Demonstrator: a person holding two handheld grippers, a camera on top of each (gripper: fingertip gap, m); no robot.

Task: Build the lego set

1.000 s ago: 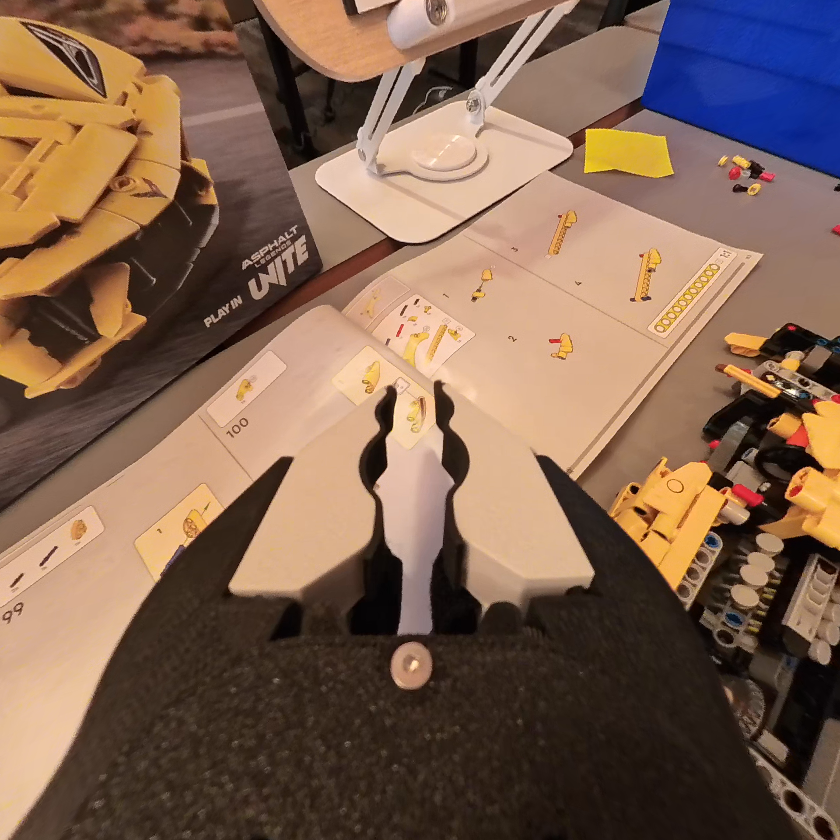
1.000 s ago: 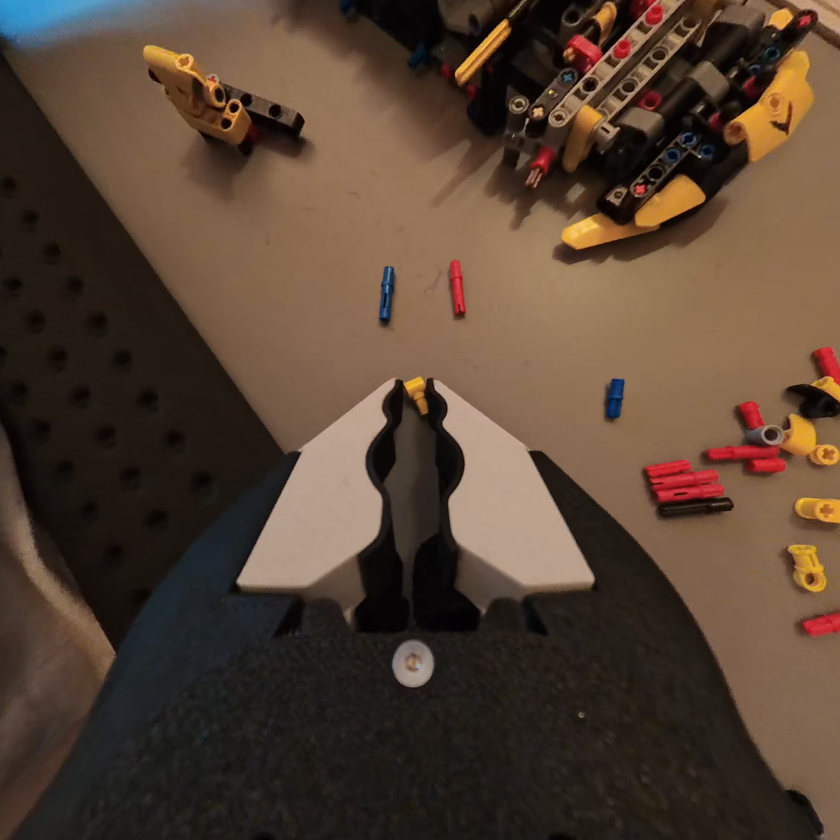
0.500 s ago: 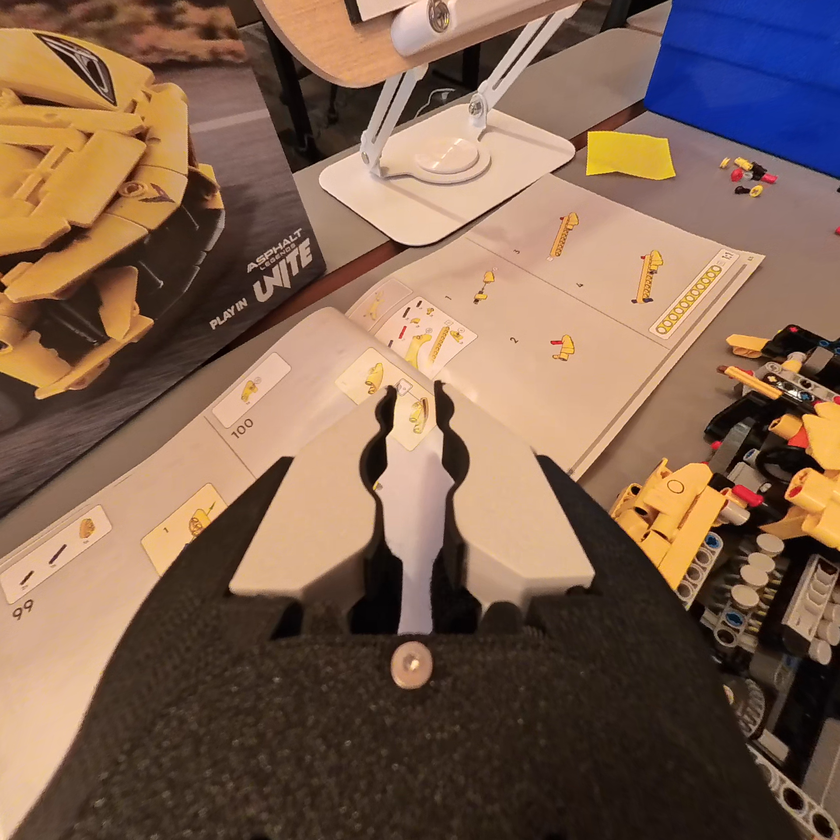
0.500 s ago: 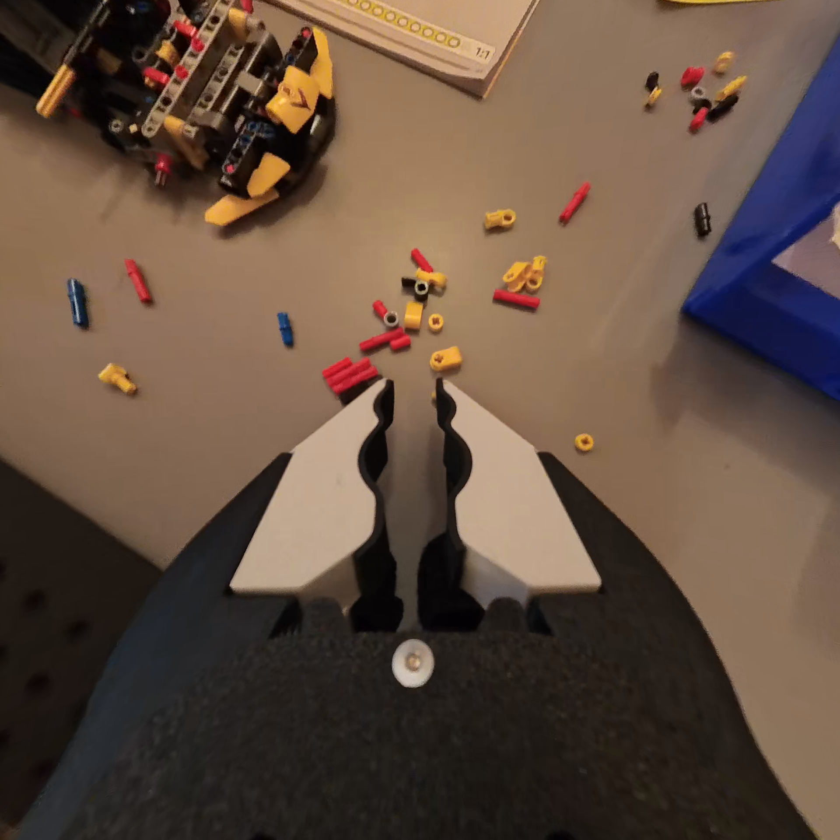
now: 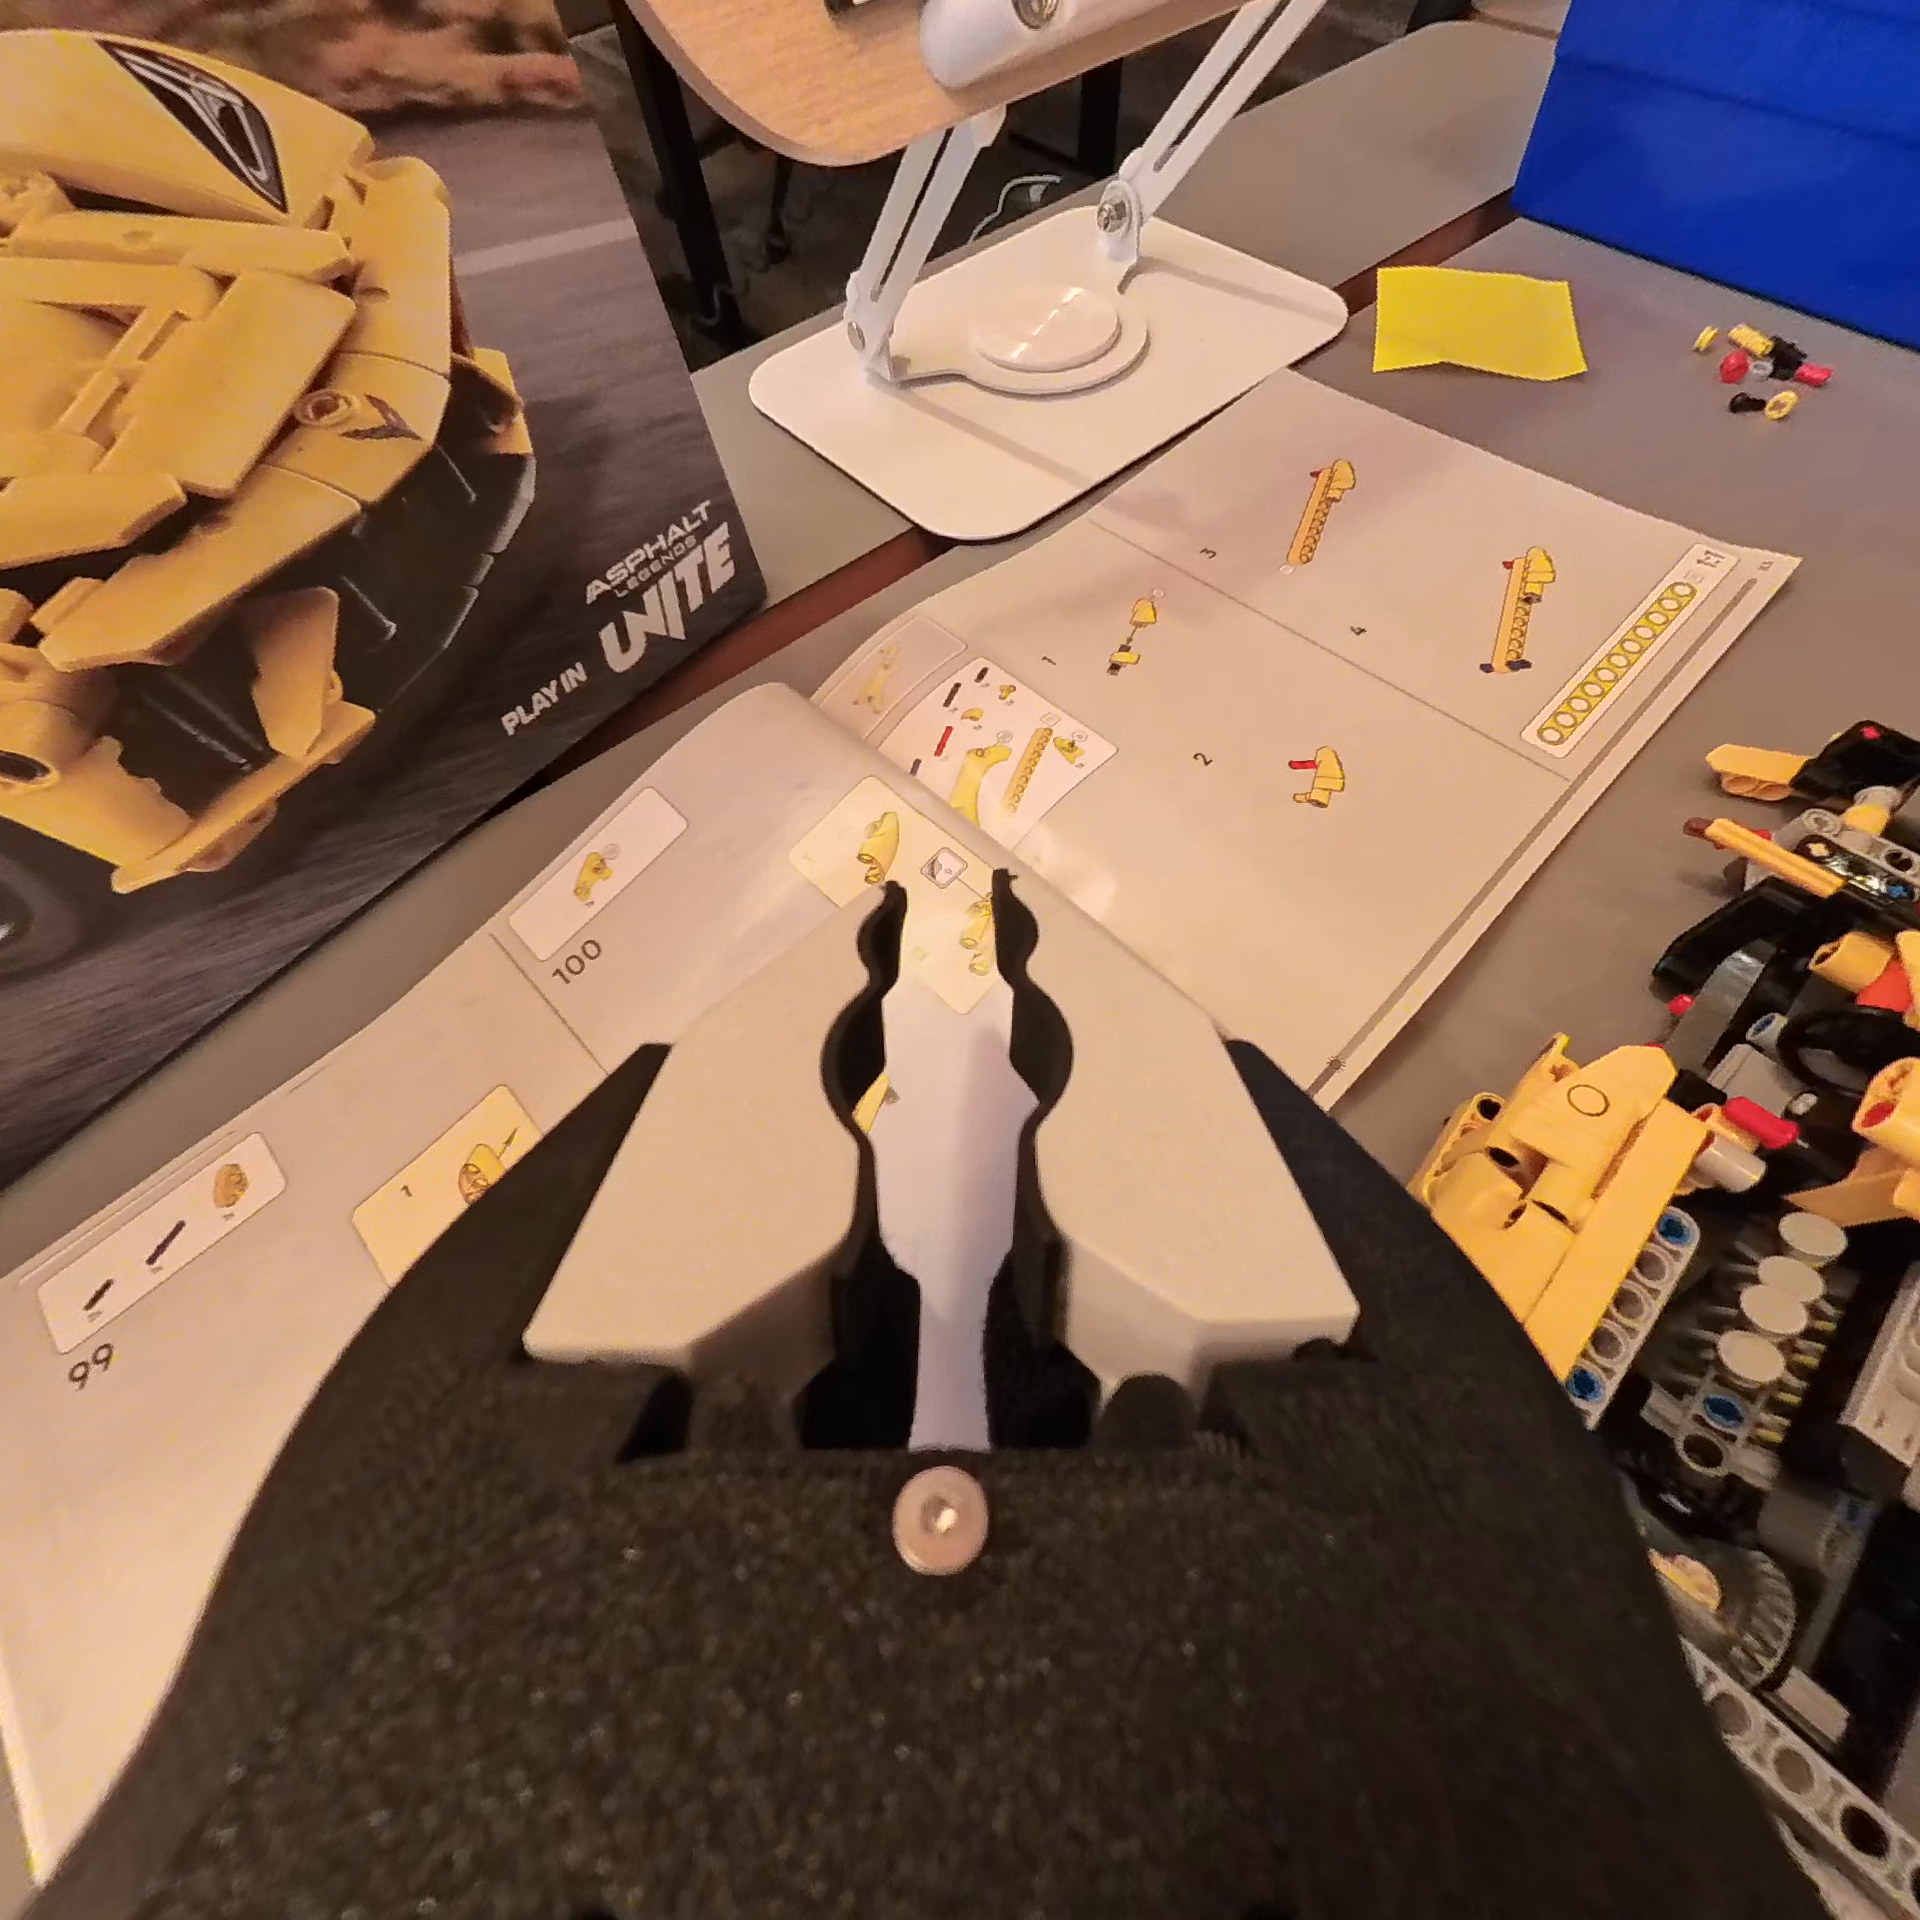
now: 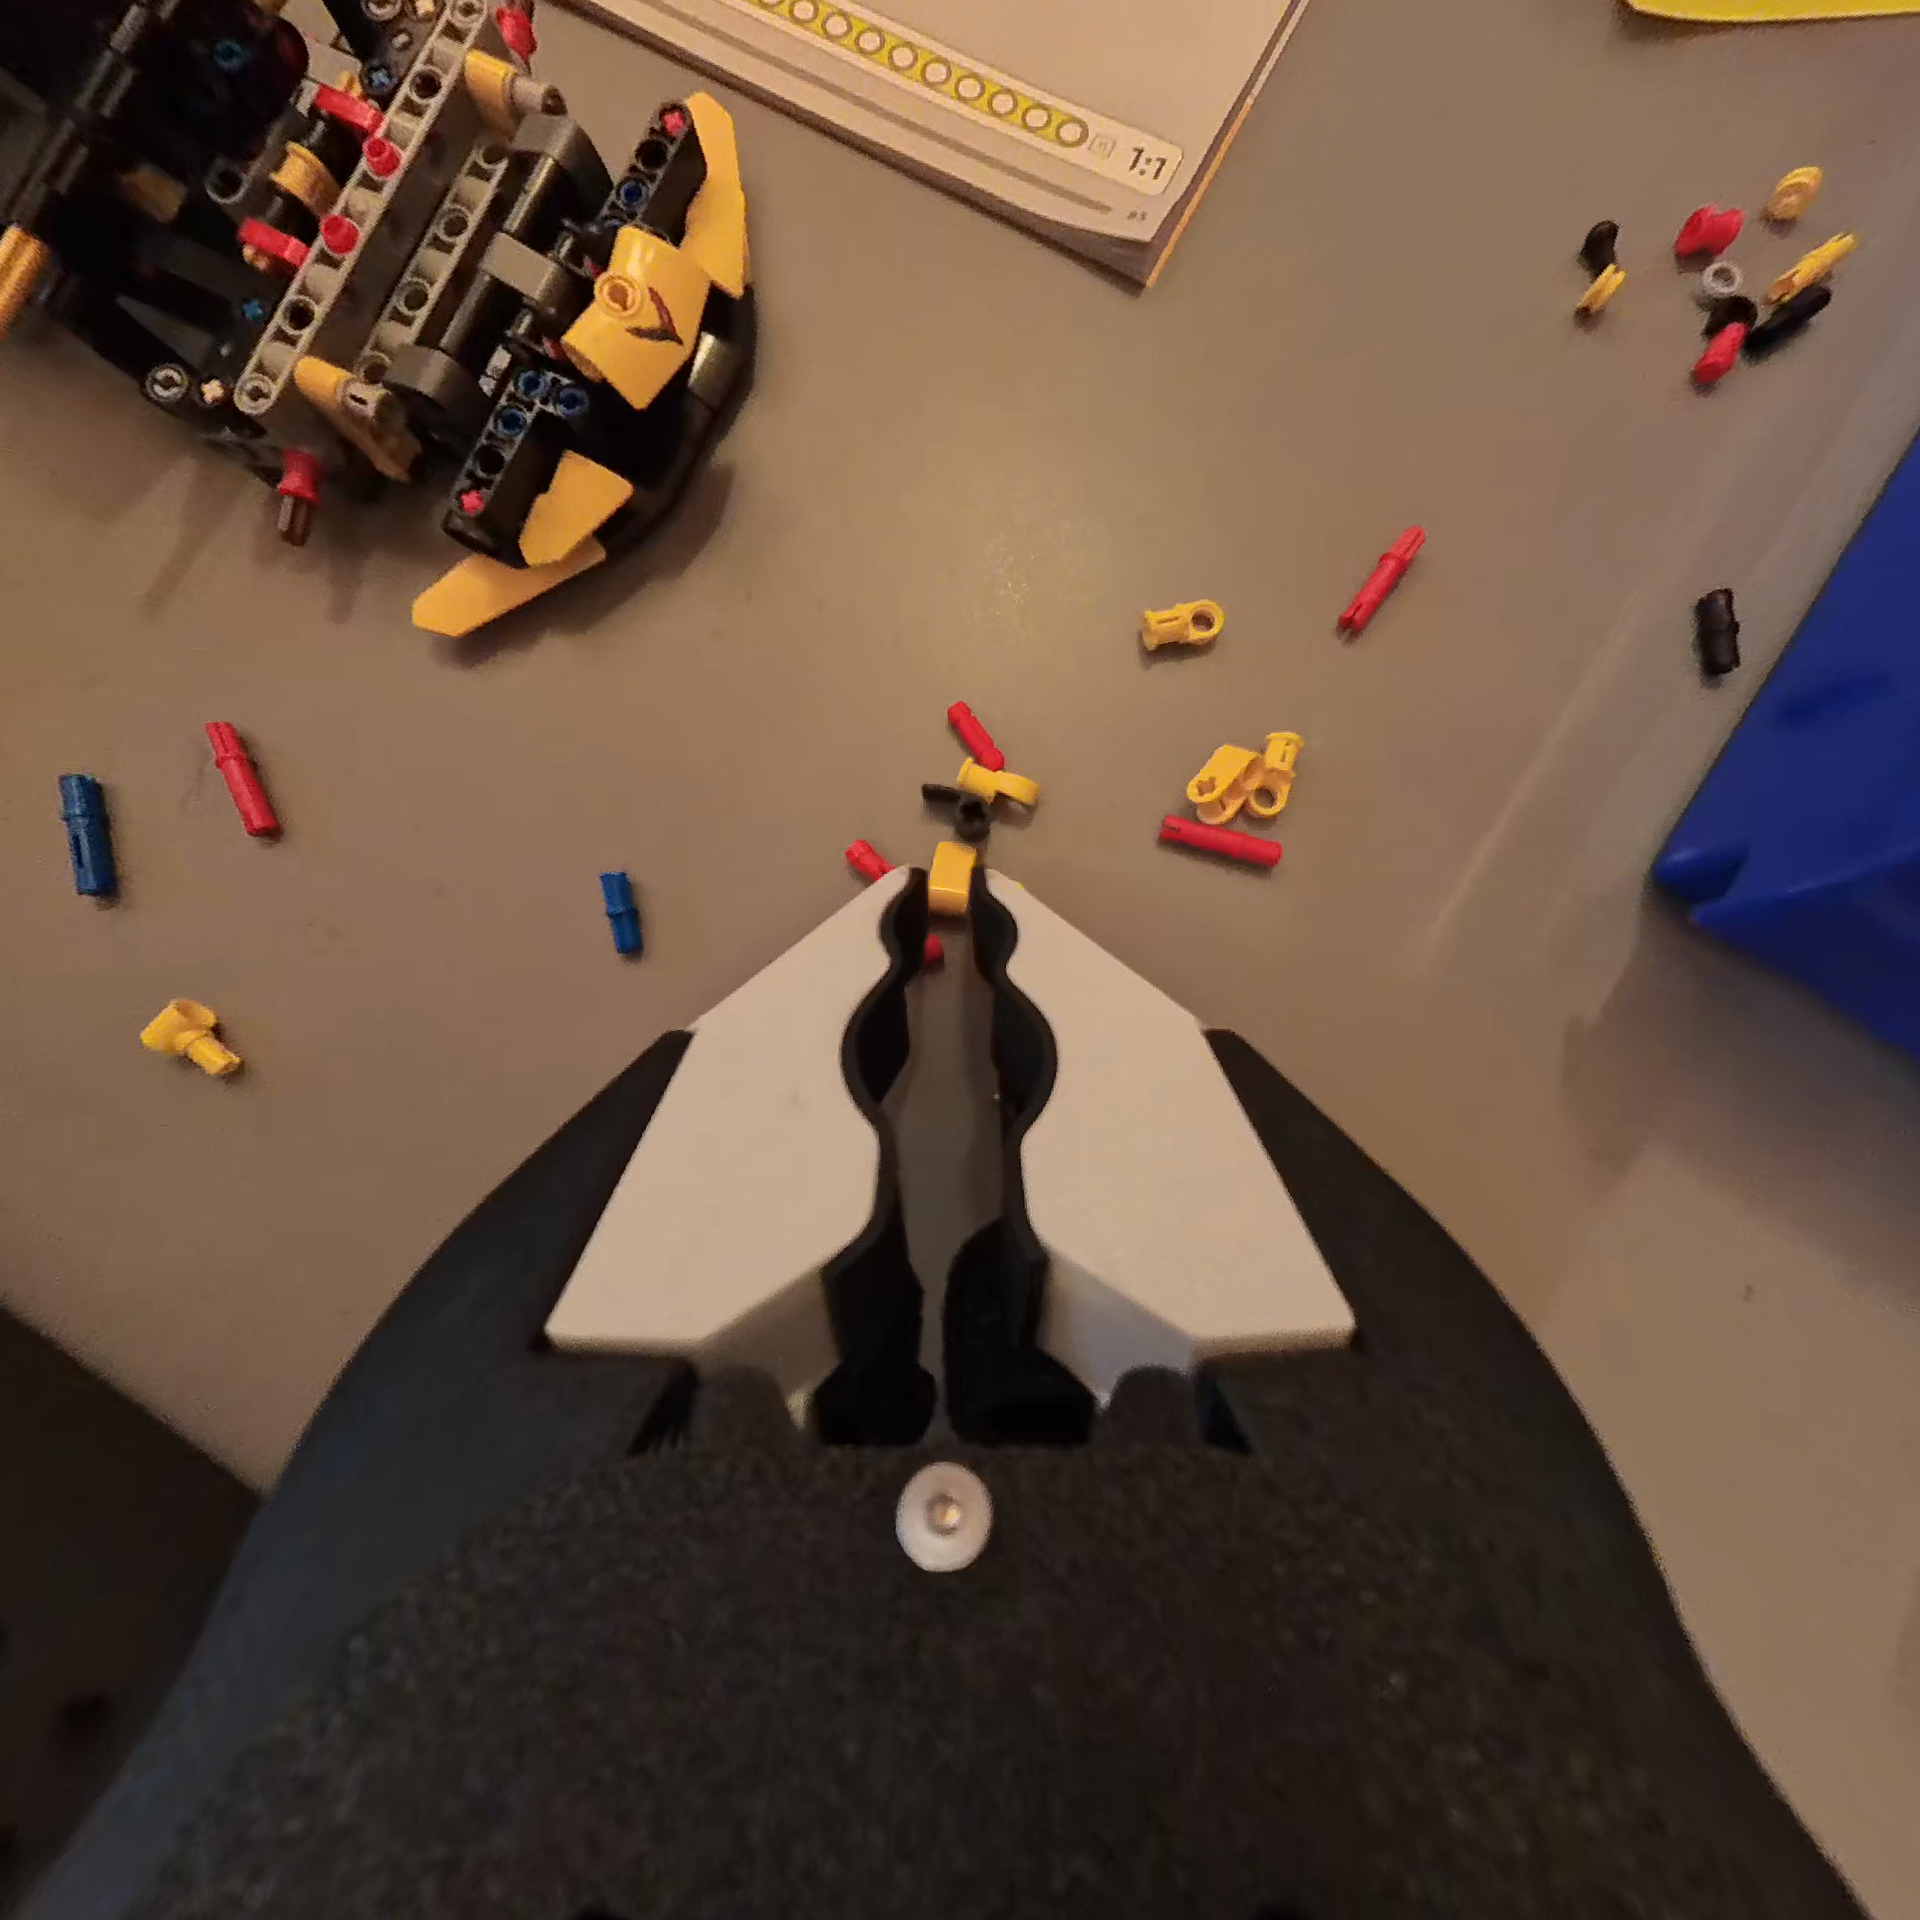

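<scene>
Down at the left wrist view, the left gripper (image 5: 945, 883) hangs over the open instruction booklet (image 5: 1299, 665), its fingers a little apart with nothing between them, only the printed page showing through the gap. Right of the booklet lies the half-built yellow and black car model (image 5: 1662, 1195), well off the fingertips; its long axis cannot be told, since the frame edge cuts it. Beyond the booklet's far edge stand the set's box (image 5: 312, 468) and a white stand base (image 5: 1039, 384), with a yellow paper (image 5: 1475, 317) farther right.

Seen from the right wrist view, the right gripper (image 6: 948, 883) has its jaws nearly together, and a small yellow piece (image 6: 951, 878) sits right between the tips; whether they actually pinch it cannot be told. Its longer side runs roughly in line with the fingers, pointing away from the camera. Just past it on the grey table (image 6: 935, 520) lie a black pin (image 6: 961, 810), a yellow connector (image 6: 1003, 781) and a red pin (image 6: 975, 736), close together. The car model (image 6: 468, 312) is far up-left of that piece, its yellow nose pointing toward the camera. A blue bin (image 6: 1829, 831) sits far to the piece's right.
</scene>
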